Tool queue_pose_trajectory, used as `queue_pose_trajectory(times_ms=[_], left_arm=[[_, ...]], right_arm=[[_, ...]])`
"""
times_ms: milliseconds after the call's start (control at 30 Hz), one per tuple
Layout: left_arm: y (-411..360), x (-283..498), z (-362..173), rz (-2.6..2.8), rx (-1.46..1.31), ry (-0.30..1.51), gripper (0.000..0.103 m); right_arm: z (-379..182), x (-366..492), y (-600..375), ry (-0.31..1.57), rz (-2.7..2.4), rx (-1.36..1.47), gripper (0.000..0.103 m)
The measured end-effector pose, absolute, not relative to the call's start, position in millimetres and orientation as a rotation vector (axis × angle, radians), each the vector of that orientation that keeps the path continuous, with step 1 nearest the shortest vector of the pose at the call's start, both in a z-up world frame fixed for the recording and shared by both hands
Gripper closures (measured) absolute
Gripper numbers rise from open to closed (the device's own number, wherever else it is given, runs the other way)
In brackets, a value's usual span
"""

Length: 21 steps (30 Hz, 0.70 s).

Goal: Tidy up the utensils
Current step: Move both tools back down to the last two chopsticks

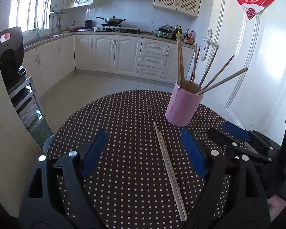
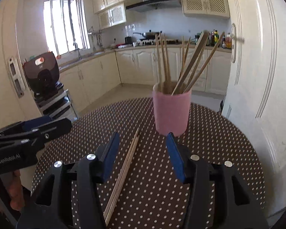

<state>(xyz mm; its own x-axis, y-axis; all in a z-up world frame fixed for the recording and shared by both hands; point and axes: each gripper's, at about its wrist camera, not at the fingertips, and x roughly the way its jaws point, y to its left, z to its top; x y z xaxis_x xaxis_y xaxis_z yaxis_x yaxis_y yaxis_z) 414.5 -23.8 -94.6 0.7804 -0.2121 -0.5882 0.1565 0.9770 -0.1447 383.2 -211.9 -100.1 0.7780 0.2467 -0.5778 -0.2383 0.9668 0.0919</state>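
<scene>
A pair of chopsticks lies flat on the polka-dot desk, just in front of the pink cup that already stands the other chopsticks upright. Both the left tongs and the right tongs hang wide and empty, likely framing the loose pair for a pickup.

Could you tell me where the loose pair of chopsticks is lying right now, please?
The loose pair of chopsticks lies flat on the polka-dot table, between the open left gripper's fingers in its view, tips pointing toward the pink cup just beyond.
</scene>
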Motion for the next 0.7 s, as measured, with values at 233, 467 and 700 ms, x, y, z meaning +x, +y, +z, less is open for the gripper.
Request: queue_pose_trajectory(times_ms=[233,467,700], left_arm=[[-14,413,-128,-0.178,-0.051,0.776,0.023],[-8,419,-142,-0.169,-0.052,0.811,0.023],[-6,426,-154,-0.159,-0.065,0.838,0.023]], right_arm=[[-148,399,-189,0.846,0.262,-0.004,0.054],[-166,412,-186,0.917,0.221,-0.021,0.054],[-170,419,-185,0.921,0.229,-0.014,0.054]])
